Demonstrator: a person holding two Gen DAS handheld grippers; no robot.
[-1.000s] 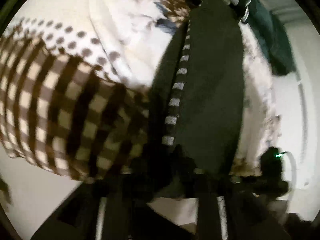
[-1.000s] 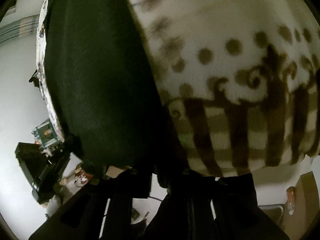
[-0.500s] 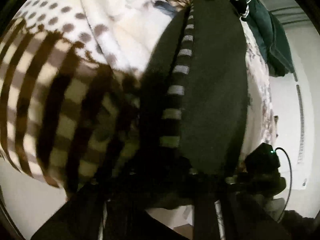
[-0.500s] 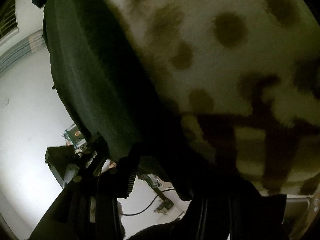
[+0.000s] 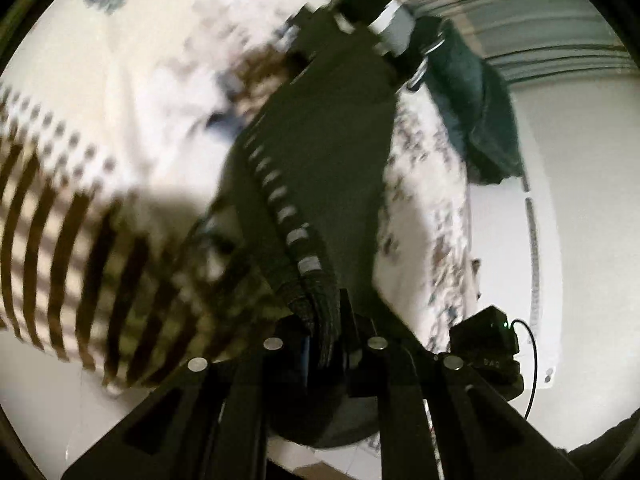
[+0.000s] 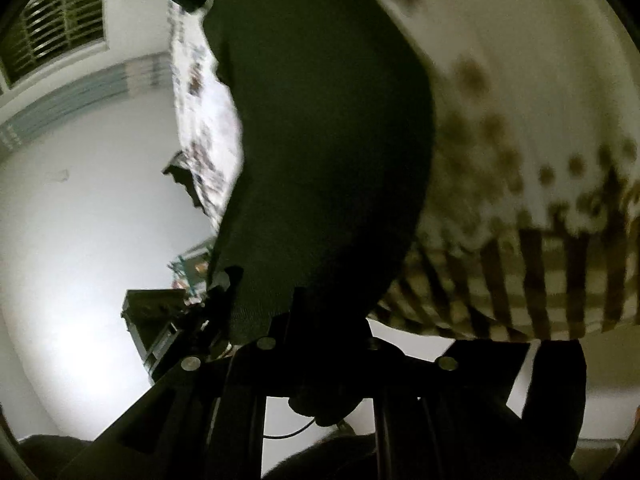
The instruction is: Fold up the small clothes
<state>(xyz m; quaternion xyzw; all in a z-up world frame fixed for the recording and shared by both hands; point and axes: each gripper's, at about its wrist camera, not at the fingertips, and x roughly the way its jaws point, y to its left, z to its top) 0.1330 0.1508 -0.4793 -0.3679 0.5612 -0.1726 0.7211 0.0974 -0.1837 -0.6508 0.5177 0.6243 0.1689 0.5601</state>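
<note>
The left gripper [image 5: 326,344] pinches the ribbed edge of a dark garment [image 5: 336,168], which stretches ahead to the right gripper [image 6: 320,344], likewise clamped on it; a brown-patterned blanket [image 5: 80,220] lies just beside, over a bed.

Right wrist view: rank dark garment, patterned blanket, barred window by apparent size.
1. dark garment, though it is nearest the lens, so its size is inflated.
2. patterned blanket, not far behind the garment.
3. barred window, far smaller and distant.
</note>
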